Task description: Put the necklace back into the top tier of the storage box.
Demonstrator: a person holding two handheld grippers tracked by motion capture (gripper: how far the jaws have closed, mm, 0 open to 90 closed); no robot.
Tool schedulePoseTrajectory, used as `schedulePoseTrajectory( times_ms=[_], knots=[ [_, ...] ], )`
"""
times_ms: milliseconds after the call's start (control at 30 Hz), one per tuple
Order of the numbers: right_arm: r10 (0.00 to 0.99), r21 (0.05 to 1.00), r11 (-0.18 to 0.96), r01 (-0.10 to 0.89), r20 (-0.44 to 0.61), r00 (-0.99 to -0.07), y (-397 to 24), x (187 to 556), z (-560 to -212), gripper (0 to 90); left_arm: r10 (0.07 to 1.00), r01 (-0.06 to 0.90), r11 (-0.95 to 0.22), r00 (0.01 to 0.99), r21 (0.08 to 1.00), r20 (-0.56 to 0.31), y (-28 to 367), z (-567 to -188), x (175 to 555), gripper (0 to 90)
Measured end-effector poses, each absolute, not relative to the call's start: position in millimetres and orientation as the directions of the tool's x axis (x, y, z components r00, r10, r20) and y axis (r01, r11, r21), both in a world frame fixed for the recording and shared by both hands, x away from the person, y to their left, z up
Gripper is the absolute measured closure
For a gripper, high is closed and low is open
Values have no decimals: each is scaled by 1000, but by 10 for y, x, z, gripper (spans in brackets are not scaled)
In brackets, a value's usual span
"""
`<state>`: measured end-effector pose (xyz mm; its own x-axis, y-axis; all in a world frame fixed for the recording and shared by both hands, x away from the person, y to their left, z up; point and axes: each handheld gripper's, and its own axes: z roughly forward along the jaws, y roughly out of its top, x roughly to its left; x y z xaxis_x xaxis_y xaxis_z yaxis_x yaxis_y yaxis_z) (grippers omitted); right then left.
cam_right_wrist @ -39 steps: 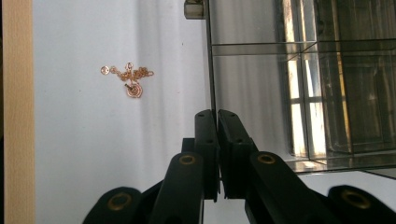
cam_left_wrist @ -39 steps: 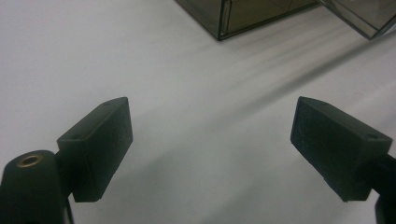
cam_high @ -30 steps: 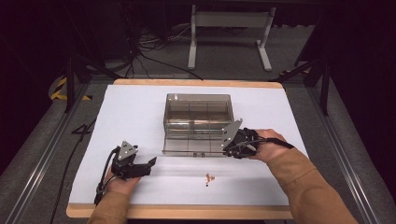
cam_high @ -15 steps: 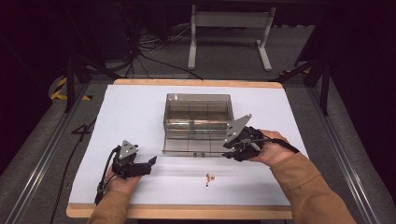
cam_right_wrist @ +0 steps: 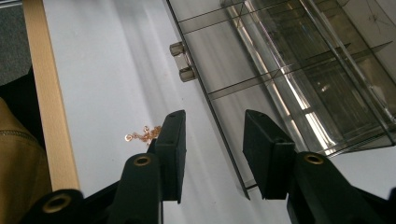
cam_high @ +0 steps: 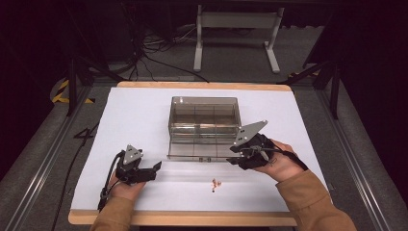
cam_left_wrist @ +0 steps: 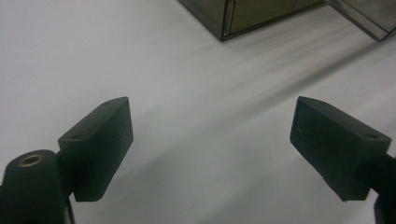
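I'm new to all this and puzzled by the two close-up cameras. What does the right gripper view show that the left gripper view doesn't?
Right gripper view alone: the small copper-coloured chain beside its tongs, the box's clasp, the table's wooden edge and a tan sleeve.

Left gripper view alone: its own tongs, spread wide over bare tabletop.

Shared: the white tabletop and part of the clear divided box, whose lid lies open.

high cam overhead, gripper cams close, share box (cam_high: pixel 204 127)
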<state>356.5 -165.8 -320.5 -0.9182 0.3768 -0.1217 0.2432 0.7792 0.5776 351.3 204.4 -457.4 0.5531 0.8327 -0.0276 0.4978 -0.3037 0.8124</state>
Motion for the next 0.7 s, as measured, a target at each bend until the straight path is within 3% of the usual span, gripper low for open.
schedulePoseTrajectory(
  times_ms=[333, 700],
  knots=[
    [405, 669, 708, 224, -126, -906, -1659, 3363, -3250, 575, 833, 492, -303, 552, 816, -24, 2042, -4575, 3503, 135],
    [430, 752, 605, 262, -31, -902, -1754, 3317, -3307, 566, 836, 487, -303, 548, 819, -16, 2048, -4571, 3487, 130]
  ],
)
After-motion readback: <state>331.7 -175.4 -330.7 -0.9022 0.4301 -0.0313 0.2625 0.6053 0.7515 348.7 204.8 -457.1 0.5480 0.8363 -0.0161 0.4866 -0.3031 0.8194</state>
